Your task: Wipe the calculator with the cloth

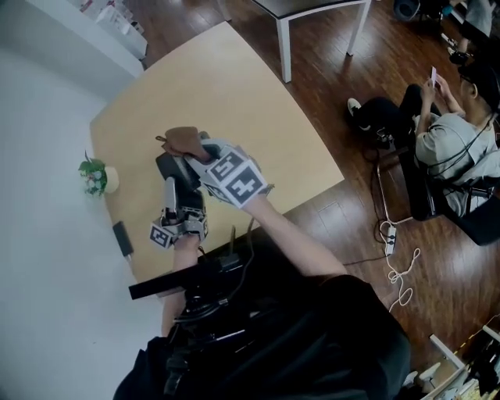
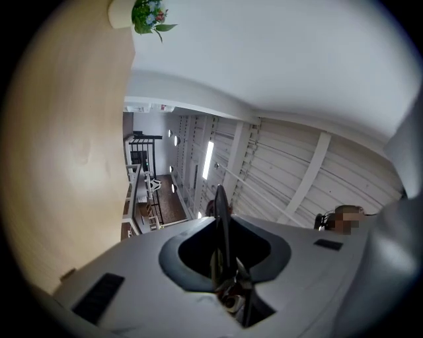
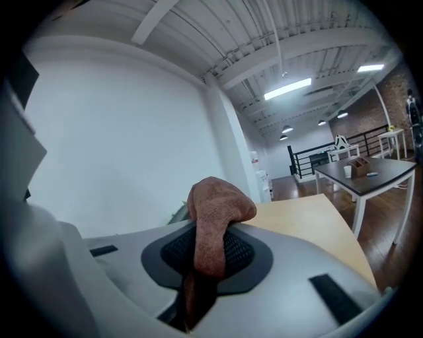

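Between the right tongs (image 3: 207,245), the cloth (image 3: 221,206) sits clamped.

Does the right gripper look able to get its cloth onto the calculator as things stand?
Probably yes: the left gripper holds the calculator up, and the cloth in the right gripper sits right by it, with nothing visible between them.

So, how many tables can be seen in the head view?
2. The light wooden table fills the middle; a dark table with white legs stands at the top edge, partly cut off. Others may lie outside the frame.
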### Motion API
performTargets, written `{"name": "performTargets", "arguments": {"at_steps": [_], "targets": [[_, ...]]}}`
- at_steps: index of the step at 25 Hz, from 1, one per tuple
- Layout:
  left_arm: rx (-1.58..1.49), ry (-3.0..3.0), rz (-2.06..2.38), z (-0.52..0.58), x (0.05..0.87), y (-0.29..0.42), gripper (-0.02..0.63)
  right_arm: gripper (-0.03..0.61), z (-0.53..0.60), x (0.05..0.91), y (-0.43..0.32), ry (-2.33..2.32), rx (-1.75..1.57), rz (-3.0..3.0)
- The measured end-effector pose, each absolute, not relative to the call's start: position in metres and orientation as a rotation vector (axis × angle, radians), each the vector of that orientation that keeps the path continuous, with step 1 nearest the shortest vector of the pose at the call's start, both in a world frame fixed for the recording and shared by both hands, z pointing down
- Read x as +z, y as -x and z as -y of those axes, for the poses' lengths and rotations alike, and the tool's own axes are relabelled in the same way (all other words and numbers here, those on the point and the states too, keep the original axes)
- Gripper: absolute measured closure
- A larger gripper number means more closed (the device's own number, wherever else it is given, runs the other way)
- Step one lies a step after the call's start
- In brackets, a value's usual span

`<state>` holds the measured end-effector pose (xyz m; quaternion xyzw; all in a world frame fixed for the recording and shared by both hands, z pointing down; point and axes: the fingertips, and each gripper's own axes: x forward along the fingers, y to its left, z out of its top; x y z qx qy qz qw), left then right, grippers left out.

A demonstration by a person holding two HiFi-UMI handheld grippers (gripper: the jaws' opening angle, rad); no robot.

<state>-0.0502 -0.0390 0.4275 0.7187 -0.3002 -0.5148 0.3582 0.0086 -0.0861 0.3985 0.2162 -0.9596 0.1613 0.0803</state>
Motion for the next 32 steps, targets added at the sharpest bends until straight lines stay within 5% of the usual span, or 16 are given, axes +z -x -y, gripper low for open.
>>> {"name": "performTargets", "arguments": {"at_steps": [12, 22, 32], "targets": [[-1.389, -1.828, 0.750, 0.033, 0.427, 0.068, 0.545, 0.520, 0.142, 0.441, -0.092, -1.006, 0.642, 2.719], [-1.443, -1.793, 0.741, 0.034, 0.423, 0.066, 0.541, 0.518, 0.062, 0.383, 0.007, -0.572, 0.414, 2.927], [-1.497, -1.747, 0.711, 0.029, 0.425, 0.077, 0.537, 0.518, 0.122, 0.438, -0.054, -0.878, 0.541, 2.756]]}}
